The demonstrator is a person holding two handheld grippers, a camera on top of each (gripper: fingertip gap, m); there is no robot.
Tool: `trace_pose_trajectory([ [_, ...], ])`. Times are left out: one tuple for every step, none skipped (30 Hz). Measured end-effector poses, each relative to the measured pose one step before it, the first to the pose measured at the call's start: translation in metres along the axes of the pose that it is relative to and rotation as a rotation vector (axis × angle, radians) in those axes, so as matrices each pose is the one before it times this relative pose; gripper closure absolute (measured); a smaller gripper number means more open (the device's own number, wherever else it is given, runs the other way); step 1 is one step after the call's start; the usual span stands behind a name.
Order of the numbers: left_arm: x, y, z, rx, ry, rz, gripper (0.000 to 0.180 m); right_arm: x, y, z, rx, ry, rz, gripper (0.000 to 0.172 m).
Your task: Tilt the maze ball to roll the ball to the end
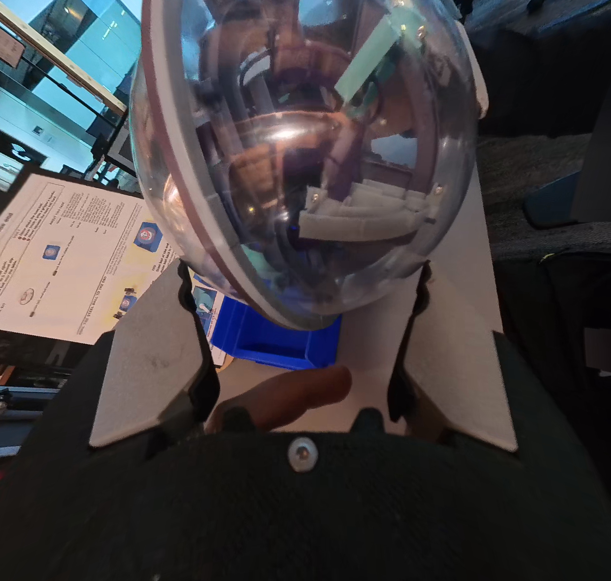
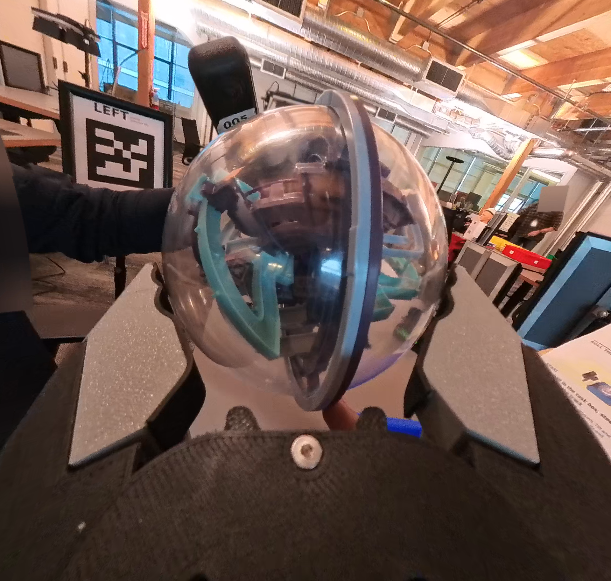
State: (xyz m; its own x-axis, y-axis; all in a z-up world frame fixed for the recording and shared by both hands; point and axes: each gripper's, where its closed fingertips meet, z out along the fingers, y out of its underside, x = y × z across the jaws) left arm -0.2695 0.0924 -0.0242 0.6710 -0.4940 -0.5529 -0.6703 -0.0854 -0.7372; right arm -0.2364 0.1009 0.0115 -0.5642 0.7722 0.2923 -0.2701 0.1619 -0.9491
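Clutter is seen all round the maze ball (image 2: 304, 254), a clear sphere with teal tracks and a blue seam. It is clamped between the pads of the right hand-held gripper (image 2: 304, 287), pressed at 3 and 9 o'clock. The left hand-held gripper (image 1: 302, 274) is closed on the same ball, which fills its view and hides most of the scene. A blue bin (image 1: 277, 340) sits below at 6 o'clock, an instruction sheet (image 1: 66, 251) on the desk (image 1: 469, 267) at 9 o'clock. A marker board (image 2: 119, 142) stands at 10 o'clock behind a dark sleeve (image 2: 89, 218).
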Motion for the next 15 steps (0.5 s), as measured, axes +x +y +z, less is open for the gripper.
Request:
trace_pose_trajectory([
  [-0.00020,-0.00104,-0.00049,-0.0021,-0.0001,0.0029,0.048,-0.00015,-0.00105,-0.00013,0.0043,0.0002,-0.0010,0.015],
  [0.00007,-0.00078,-0.00048,-0.0007,0.0000,0.0020,0.048,-0.00036,-0.00051,-0.00006,0.0027,-0.0004,0.0000,0.015],
  [0.00021,-0.00050,-0.00054,-0.0013,0.0006,0.0001,0.048,-0.00033,-0.00011,0.00000,0.0013,-0.0010,0.0016,0.015],
  [0.00012,-0.00031,-0.00032,-0.0001,0.0002,0.0003,0.048,-0.00023,0.00008,0.00003,0.0004,-0.0015,0.0019,0.015],
  [0.00003,-0.00032,-0.00032,0.0015,-0.0003,0.0003,0.048,-0.00004,0.00008,0.00005,0.0015,-0.0015,0.0016,0.015],
  [-0.00012,-0.00047,-0.00031,0.0009,-0.0001,-0.0012,0.048,0.00004,-0.00038,0.00006,0.0033,-0.0014,0.0019,0.015],
  [-0.00024,-0.00076,-0.00047,0.0010,-0.0004,-0.0008,0.048,0.00011,-0.00074,0.00003,0.0045,-0.0016,0.0014,0.015],
  [-0.00024,-0.00122,-0.00065,0.0019,-0.0012,0.0011,0.048,-0.00007,-0.00095,0.00000,0.0055,-0.0020,0.0006,0.015],
  [-0.00027,-0.00151,-0.00081,0.0020,-0.0010,0.0012,0.047,-0.00013,-0.00108,0.00001,0.0065,-0.0025,0.0016,0.015],
  [-0.00042,-0.00165,-0.00088,0.0018,-0.0003,0.0006,0.047,-0.00003,-0.00121,0.00011,0.0077,-0.0024,0.0023,0.015],
  [-0.00045,-0.00145,-0.00098,0.0004,0.0000,0.0016,0.047,0.00001,-0.00129,0.00011,0.0079,-0.0015,0.0015,0.015],
  [-0.00037,-0.00131,-0.00089,-0.0006,0.0005,0.0025,0.047,-0.00015,-0.00120,0.00012,0.0079,-0.0004,0.0002,0.015],
  [-0.00014,-0.00100,-0.00091,-0.0012,0.0009,0.0032,0.047,-0.00026,-0.00087,0.00025,0.0076,-0.0001,-0.0001,0.015],
  [-0.00007,-0.00095,-0.00084,-0.0027,0.0016,0.0021,0.047,-0.00032,-0.00064,0.00017,0.0077,-0.0006,0.0020,0.015],
  [0.00025,-0.00079,-0.00084,-0.0029,0.0030,-0.0022,0.047,-0.00033,-0.00045,0.00008,0.0084,-0.0012,0.0060,0.015],
])
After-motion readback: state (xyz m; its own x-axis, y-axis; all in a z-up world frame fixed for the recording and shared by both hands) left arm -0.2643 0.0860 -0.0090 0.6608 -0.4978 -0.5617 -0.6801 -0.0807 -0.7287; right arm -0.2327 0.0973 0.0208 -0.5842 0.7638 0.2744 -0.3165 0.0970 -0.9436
